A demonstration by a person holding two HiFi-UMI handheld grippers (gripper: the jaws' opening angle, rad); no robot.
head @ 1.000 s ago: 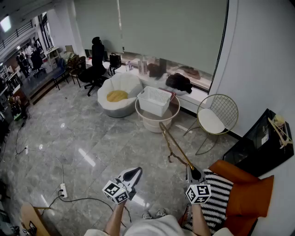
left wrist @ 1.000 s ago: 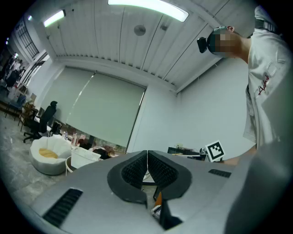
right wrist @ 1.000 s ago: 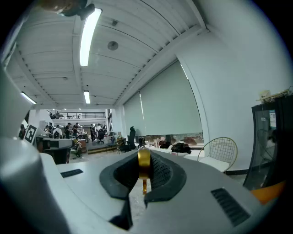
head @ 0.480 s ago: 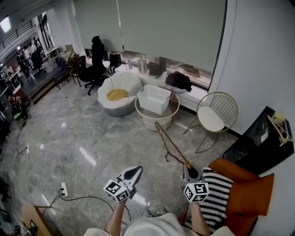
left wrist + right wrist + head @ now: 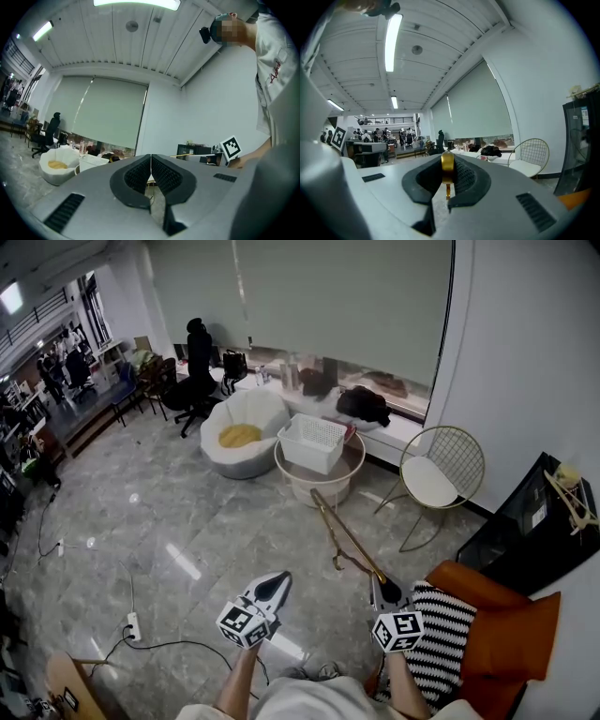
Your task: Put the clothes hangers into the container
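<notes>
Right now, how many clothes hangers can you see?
1 for certain: the gold hanger in the right gripper, pointing toward the white basket. On the black cabinet, pale shapes may be more.

Open-plan office lounge: marble floor [image 5: 187,521], office chairs [image 5: 192,381], beanbag [image 5: 246,418], wire chair [image 5: 441,470], roller blind [image 5: 337,296].

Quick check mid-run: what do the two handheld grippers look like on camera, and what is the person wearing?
The left gripper and right gripper both have light grey, tapering shells with dark slotted vents. Their jaws are lined with black ribbed pads. Each carries a white cube printed with black square markers. No cables show on either. The person wears a white top.
</notes>
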